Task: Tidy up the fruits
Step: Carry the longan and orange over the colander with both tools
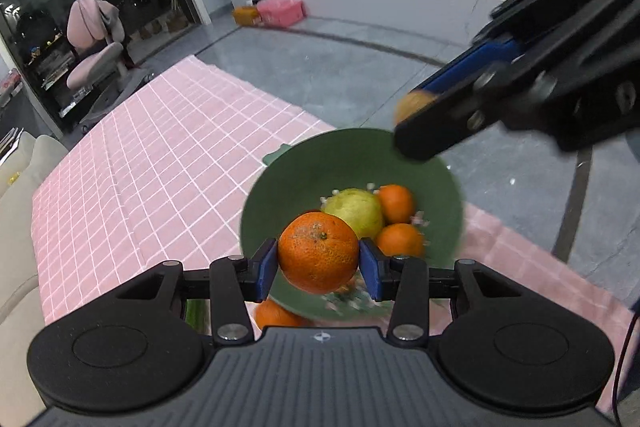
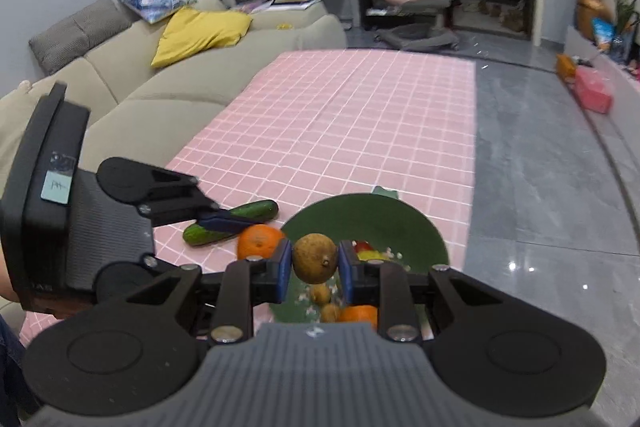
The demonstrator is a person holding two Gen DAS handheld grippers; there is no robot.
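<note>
- Left wrist view puts the green bowl [image 1: 280,187] just ahead of and below your left gripper [image 1: 319,263], already holding a few fruits.
- Your left gripper is clamped on an orange [image 1: 318,251], which hangs over the bowl's near rim.
- Your right gripper [image 2: 314,265] is clenched on a small brown fruit [image 2: 314,257], also above the bowl.
- Both loads look ready to deposit: lower each in turn, then release, minding the other claw.

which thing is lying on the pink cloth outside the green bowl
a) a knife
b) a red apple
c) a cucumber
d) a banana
c: the right wrist view shows a dark green cucumber lying flat on the pink cloth, left of the green bowl and partly behind the left gripper.
</note>
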